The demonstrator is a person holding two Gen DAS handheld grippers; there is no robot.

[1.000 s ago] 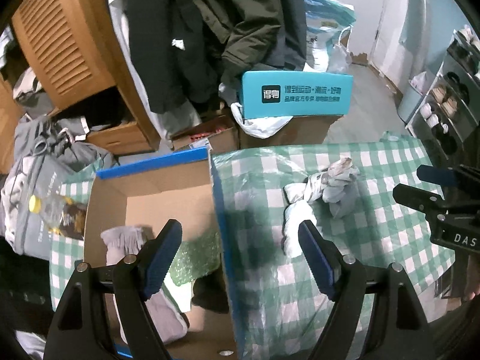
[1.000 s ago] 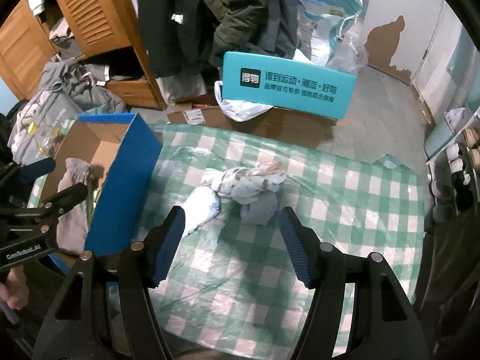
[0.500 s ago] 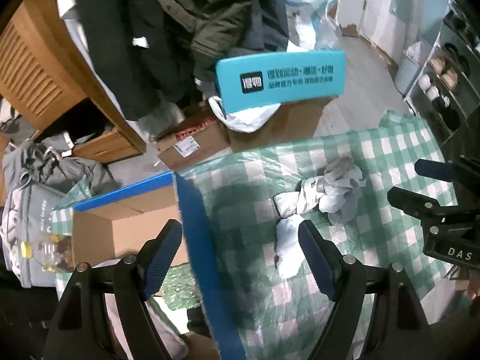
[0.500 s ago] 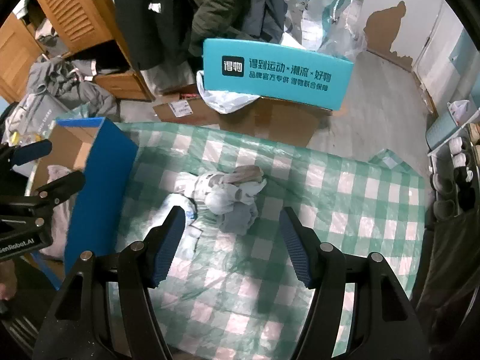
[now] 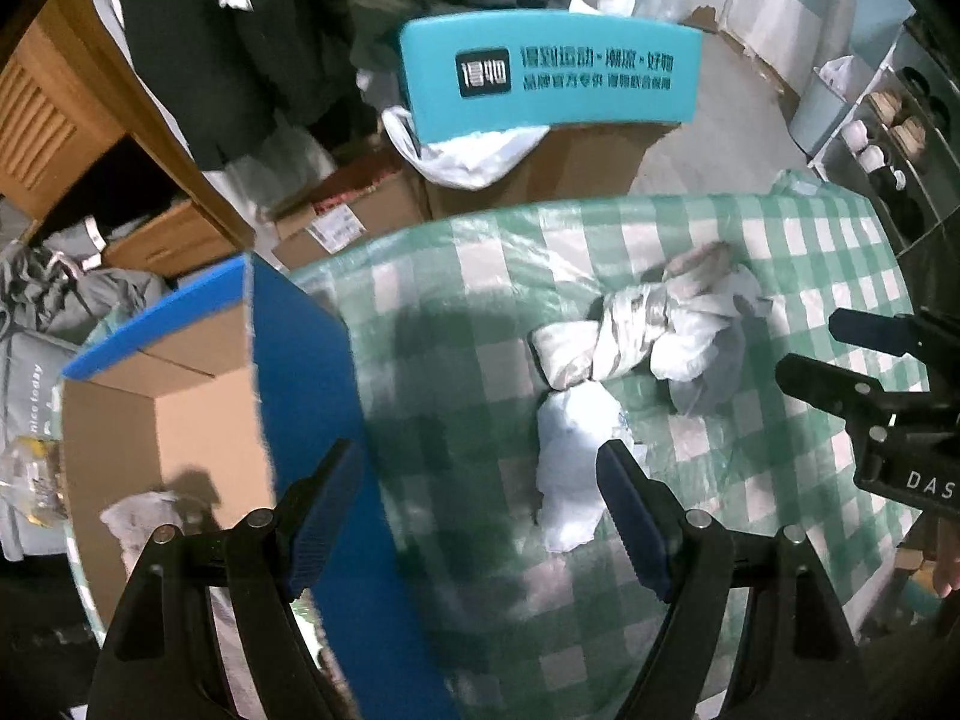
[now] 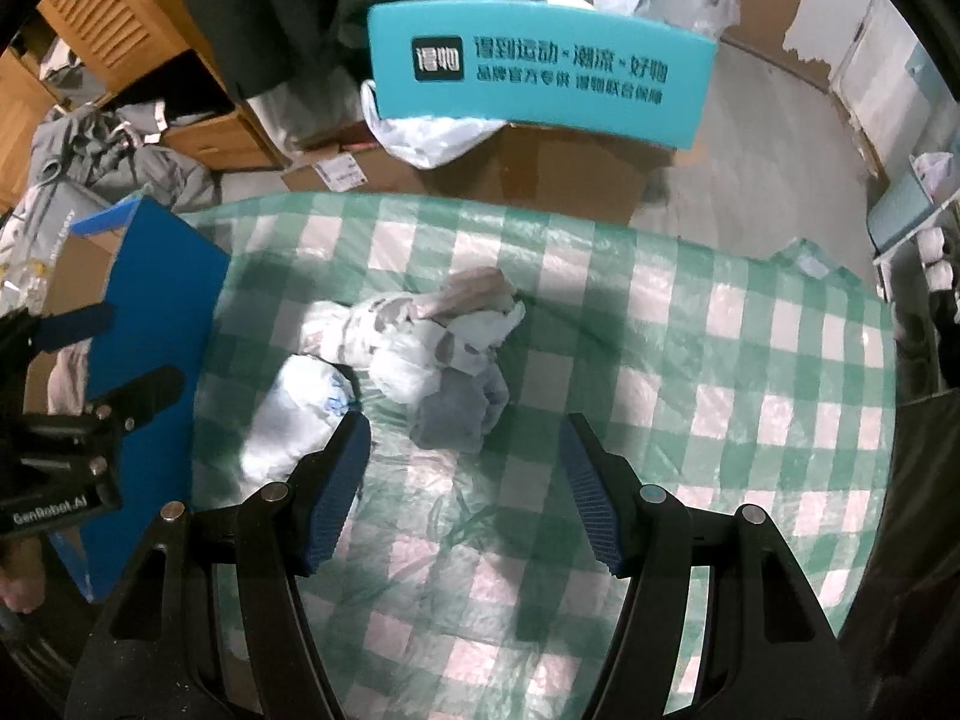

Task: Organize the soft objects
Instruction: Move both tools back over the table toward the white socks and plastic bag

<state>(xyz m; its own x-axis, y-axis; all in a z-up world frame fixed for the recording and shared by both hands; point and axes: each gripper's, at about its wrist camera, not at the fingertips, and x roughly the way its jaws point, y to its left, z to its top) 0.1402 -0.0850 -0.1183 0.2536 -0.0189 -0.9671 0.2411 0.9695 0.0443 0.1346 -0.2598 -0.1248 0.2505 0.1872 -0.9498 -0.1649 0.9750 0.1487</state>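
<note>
Cardboard, edged in blue, is forming the open box sitting at the left of the table, a pale sock lying inside it. Hanging over the box's blue wall and the green checked tablecloth is the left gripper, its jaws standing wide apart and holding nothing. Just right of it, a white bundle is lying on the cloth, touching a knotted heap of pale socks and a grey sock. Further right, the right gripper is hovering over the cloth near the grey sock, jaws parted and empty. Beyond the table's far edge, a teal box is resting on brown cartons.
</note>
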